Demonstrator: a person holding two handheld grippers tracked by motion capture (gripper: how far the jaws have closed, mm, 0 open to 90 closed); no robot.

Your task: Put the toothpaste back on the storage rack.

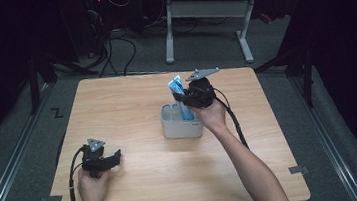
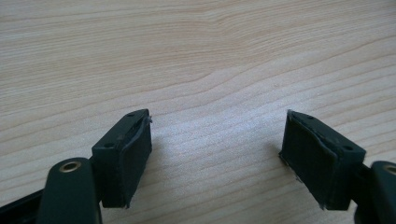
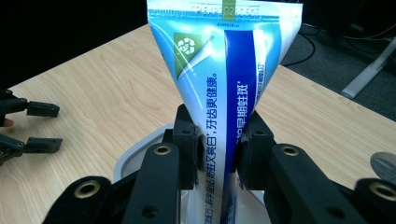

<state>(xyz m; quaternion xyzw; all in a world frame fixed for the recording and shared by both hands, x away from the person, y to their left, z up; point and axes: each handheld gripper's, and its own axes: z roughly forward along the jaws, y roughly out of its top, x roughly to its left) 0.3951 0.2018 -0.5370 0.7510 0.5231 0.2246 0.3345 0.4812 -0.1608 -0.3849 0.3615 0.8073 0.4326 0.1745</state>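
Observation:
A blue and white toothpaste tube (image 3: 224, 74) stands upright with its flat crimped end up, and my right gripper (image 3: 218, 156) is shut on its middle. In the high view the tube (image 1: 177, 91) reaches down into a light grey holder cup (image 1: 177, 127) near the table's middle, with the right gripper (image 1: 186, 98) just above the cup's right side. The cup's pale rim (image 3: 135, 156) shows under the jaws. My left gripper (image 1: 117, 157) rests low at the table's front left, open, with bare wood between its pads (image 2: 128, 154).
The wooden table (image 1: 131, 100) has dark floor around it. A white desk frame (image 1: 207, 12) and cables lie beyond the far edge. In the right gripper view the left gripper (image 3: 32, 128) shows far off at the left.

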